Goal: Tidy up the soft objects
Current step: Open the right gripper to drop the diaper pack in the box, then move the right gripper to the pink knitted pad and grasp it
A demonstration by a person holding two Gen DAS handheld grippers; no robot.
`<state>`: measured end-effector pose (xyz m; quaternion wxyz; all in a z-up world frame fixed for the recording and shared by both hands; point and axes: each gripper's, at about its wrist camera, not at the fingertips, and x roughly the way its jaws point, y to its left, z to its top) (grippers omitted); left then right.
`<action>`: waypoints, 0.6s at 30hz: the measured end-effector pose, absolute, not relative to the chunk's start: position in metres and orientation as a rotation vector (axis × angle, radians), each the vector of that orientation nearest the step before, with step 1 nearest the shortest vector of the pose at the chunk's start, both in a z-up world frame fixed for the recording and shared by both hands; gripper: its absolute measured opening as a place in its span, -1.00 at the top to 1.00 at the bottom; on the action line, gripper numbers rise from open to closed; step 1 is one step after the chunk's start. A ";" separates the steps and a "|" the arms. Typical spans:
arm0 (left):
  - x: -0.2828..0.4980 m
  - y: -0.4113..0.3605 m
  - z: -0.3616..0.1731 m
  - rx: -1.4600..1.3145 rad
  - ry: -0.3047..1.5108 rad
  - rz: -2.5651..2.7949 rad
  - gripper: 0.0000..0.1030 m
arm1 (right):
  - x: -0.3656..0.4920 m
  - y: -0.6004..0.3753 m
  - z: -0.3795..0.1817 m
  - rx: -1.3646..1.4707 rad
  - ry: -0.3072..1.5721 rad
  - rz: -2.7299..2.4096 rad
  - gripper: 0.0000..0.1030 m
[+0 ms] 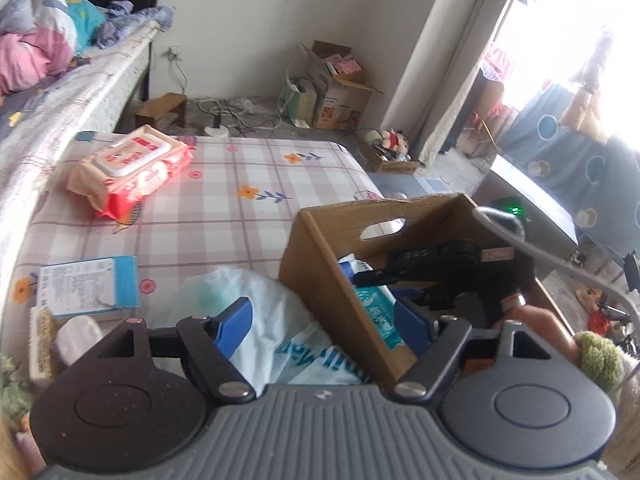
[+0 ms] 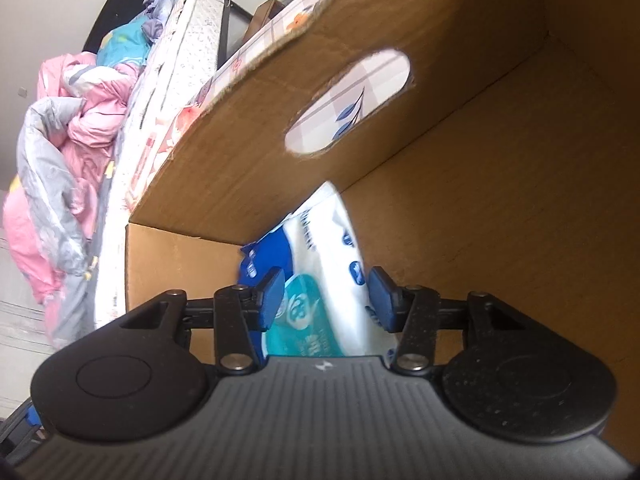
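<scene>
The cardboard box (image 1: pixel 320 280) stands on the checked sheet of the low mattress (image 1: pixel 248 168), open side up, evidently serving as the collecting bin for the soft goods. The right gripper (image 2: pixel 326 294) reaches down inside it, and a blue-and-white tissue pack (image 2: pixel 320 264) lies between its blue pads (image 2: pixel 272 296) against the box's near corner. The pads stand a little clear of the wrapper on both sides, so the pack appears to be resting on the box floor under its own weight, released rather than carried; the jaws are partly apart and grip nothing. The oval handle hole (image 2: pixel 348 104) in the box wall shows the sheet beyond, confirming that the gripper is well below the rim. The left gripper (image 1: pixel 324 320) hangs outside the box with its jaws wide and empty, straddling the box's near wall, one pad above a white plastic bag (image 1: pixel 256 312) lying against the box's outer side, the other over the box's interior. That bag looks like the nearest candidate for collection. Further items remain out on the sheet: a red wipes pack (image 1: pixel 132 168) near the far edge, well apart from the box, and a small blue-and-white flat packet (image 1: pixel 88 284) near the bag. In my judgement the sorting is only partly done, with one pack boxed and several loose.
</scene>
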<state>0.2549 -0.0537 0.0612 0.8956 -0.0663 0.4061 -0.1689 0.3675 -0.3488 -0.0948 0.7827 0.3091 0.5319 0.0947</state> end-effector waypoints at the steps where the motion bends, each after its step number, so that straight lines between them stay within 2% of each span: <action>1: 0.249 -0.047 0.062 -0.135 0.831 -0.335 -0.55 | 0.365 -0.351 -0.089 0.667 1.130 0.205 -0.09; 5: 0.213 -0.020 0.067 -0.136 0.782 -0.276 -0.64 | 0.353 -0.353 -0.053 0.609 1.016 0.206 -0.28; 12: 0.140 0.045 0.063 -0.177 0.715 -0.157 -0.69 | 0.310 -0.333 0.022 0.488 0.874 0.274 -0.30; 18: 0.101 0.086 0.038 -0.231 0.747 -0.060 -0.69 | 0.257 -0.289 0.060 0.469 0.932 0.476 -0.30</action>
